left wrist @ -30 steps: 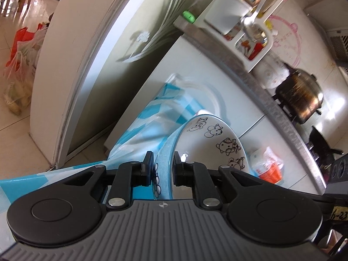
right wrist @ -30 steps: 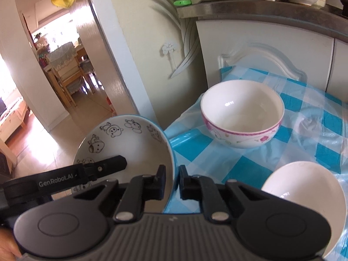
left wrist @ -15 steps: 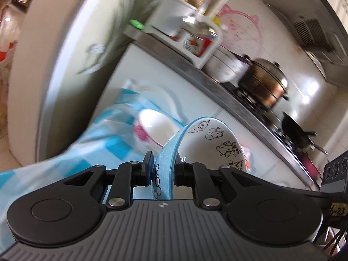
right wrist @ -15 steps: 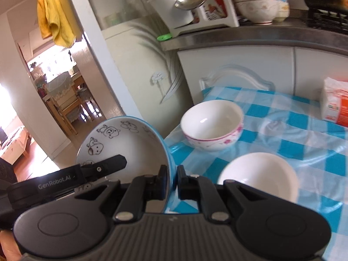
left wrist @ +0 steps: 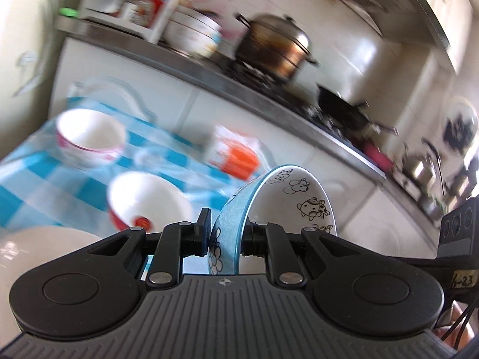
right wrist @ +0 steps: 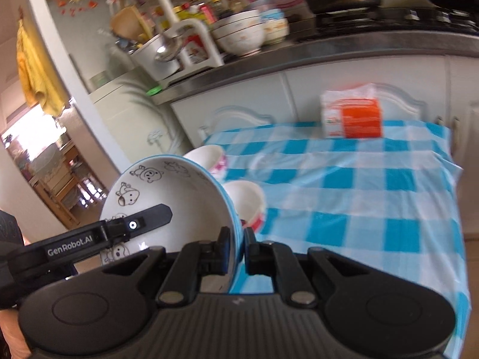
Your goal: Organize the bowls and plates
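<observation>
A: Which step is in hand?

B: Carrying, I'd judge. The blue-rimmed ceramic bowl with cartoon animal drawings (left wrist: pixel 287 206) is tilted on edge above the blue-and-white checked surface (right wrist: pixel 359 185), its rim pinched on opposite sides by the left gripper (left wrist: pixel 224 236) and the right gripper (right wrist: pixel 238 249), both sets of fingers narrow on it.

A: And next?

B: Probably stacking. The small white bowl with red trim (left wrist: pixel 143 200) lies at ten o'clock of the left gripper, the white bowl with pink flowers (left wrist: pixel 89 137) beyond it. Level the carried bowl, lower it, then release both sides together.
</observation>
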`<control>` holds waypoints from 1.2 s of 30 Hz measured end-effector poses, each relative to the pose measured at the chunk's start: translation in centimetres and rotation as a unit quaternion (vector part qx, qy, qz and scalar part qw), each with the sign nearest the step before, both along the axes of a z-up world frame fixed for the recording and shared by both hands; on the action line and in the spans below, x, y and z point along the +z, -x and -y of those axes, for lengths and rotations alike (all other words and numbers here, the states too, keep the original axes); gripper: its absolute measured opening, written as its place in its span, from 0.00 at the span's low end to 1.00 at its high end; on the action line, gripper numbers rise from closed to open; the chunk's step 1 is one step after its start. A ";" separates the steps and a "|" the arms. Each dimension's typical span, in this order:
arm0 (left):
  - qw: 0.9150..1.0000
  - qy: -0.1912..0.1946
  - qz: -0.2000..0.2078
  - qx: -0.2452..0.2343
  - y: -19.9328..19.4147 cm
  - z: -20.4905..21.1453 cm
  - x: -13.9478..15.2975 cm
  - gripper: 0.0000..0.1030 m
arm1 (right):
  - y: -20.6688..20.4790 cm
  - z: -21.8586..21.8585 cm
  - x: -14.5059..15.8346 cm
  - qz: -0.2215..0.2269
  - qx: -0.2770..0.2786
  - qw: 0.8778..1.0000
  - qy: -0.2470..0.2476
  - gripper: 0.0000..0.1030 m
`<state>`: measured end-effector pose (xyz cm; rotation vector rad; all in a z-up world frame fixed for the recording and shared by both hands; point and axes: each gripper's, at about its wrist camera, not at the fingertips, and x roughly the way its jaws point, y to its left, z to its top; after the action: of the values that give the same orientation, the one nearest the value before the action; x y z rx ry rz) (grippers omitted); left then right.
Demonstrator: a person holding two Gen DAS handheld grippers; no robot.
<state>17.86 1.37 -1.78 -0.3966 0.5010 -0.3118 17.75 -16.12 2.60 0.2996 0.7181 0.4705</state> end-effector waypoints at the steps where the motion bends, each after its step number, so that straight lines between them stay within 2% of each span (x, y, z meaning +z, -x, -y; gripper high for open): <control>1: 1.000 -0.006 -0.004 -0.009 -0.1 0.9 -0.3 0.14 | 0.5 0.9 -0.3 -0.003 -0.009 1.000 -0.002 0.06; 9: 0.996 -0.021 -0.064 -0.066 -1.8 6.2 -4.3 0.14 | 3.0 7.1 -3.9 -0.044 -0.074 0.996 -0.025 0.08; 16: 0.992 -0.049 -0.092 -0.077 -2.8 8.6 -7.0 0.15 | 3.6 9.5 -7.4 -0.079 -0.096 0.991 -0.039 0.09; 24: 0.989 -0.062 -0.105 -0.079 -3.4 9.7 -7.6 0.17 | 3.4 10.4 -8.3 -0.091 -0.101 0.990 -0.046 0.10; 36: 0.987 -0.066 -0.124 -0.076 -3.5 10.0 -8.7 0.18 | 2.8 10.3 -9.1 -0.096 -0.103 0.990 -0.030 0.12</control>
<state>21.38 -8.66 -10.46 -0.2697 0.7934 -0.3775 14.91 -26.41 -6.52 0.4749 0.8507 0.2696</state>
